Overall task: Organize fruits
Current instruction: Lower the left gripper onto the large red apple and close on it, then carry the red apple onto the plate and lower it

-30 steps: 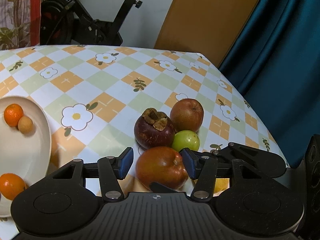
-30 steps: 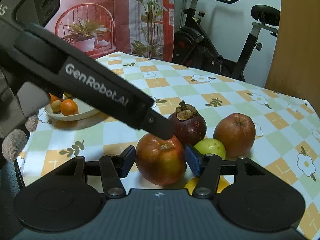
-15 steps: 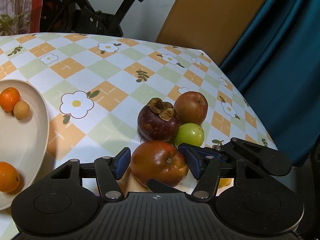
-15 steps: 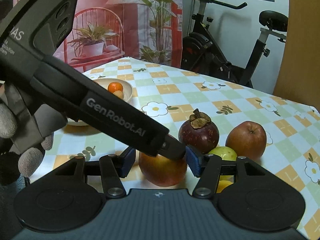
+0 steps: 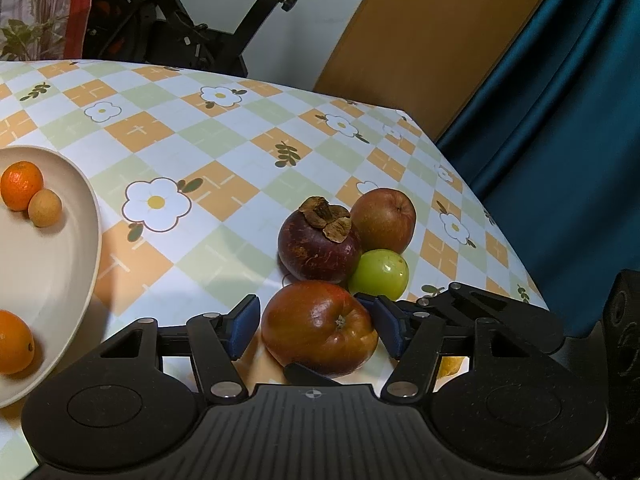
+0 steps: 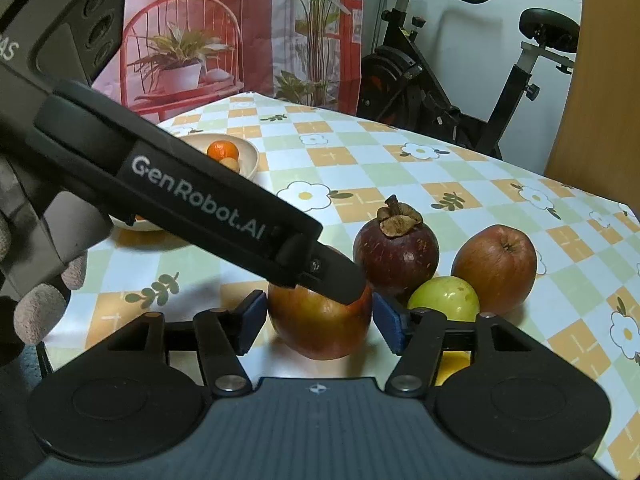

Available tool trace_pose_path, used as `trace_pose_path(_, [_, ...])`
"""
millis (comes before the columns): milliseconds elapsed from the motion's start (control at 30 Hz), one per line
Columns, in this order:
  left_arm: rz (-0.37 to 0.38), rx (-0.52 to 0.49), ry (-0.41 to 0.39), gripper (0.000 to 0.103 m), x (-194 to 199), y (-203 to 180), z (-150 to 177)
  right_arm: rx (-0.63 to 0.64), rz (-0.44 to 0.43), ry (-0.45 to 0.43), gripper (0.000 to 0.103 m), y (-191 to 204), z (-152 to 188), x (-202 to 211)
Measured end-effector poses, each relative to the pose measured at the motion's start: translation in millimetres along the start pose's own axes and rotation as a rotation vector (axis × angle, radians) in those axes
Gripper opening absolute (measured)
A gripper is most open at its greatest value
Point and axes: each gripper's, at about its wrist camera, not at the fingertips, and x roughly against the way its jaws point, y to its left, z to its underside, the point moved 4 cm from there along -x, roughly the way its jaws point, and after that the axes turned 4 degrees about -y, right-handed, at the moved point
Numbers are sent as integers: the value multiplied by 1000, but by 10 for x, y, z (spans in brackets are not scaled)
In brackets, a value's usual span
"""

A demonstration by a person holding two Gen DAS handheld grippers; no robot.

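1. Your left gripper (image 5: 312, 326) straddles the red apple (image 5: 320, 328), which sits on the table at the near edge of the fruit cluster. Its jaws have just been opening, half spread, and the blue pads (image 5: 244, 326) stand just beside the apple's sides without pressing.
2. Your right gripper (image 6: 320, 320) brackets the same apple from the other side. Its jaws have also just been opening, and a thin gap shows at the left-hand pad.
3. In the right wrist view, one black finger of the left gripper, lettered in white, crosses the frame, its tip on the apple's crown. Your gloved hand (image 6: 40, 312) shows at the left edge.
4. A mangosteen (image 5: 320, 248) stands directly behind the apple, touching it: dull purple rind, dry brown cap.
5. A glossy green fruit (image 5: 380, 274) is wedged against the mangosteen, and a matte russet apple (image 5: 384, 220) sits behind both.
6. A yellow fruit (image 6: 452, 364) is mostly hidden behind the right gripper's linkage.
7. The shallow cream plate (image 5: 80, 240) lies well apart to the left, holding two oranges (image 5: 22, 186) and a small tan fruit (image 5: 45, 208).
8. The smooth checked tablecloth (image 5: 224, 152) has flower prints.
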Motion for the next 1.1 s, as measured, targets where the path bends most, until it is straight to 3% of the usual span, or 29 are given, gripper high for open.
trace_pose_path(333, [5,24,-6,63,39,13,30,26,11,10,62,31,24,-41])
trace_pose_path(567, [4,16,-52,63,232,54,-12,3,-17,-2,62,64,-31,-6])
trace_pose_path(867, [-28,42,-146,62,666,404,-260,12,-82,-49,62,248,-450,-47])
trace_pose_path(1100, [-120,79,-195,62,926,929,-549,75,-166,-79,62,566,-847,-395])
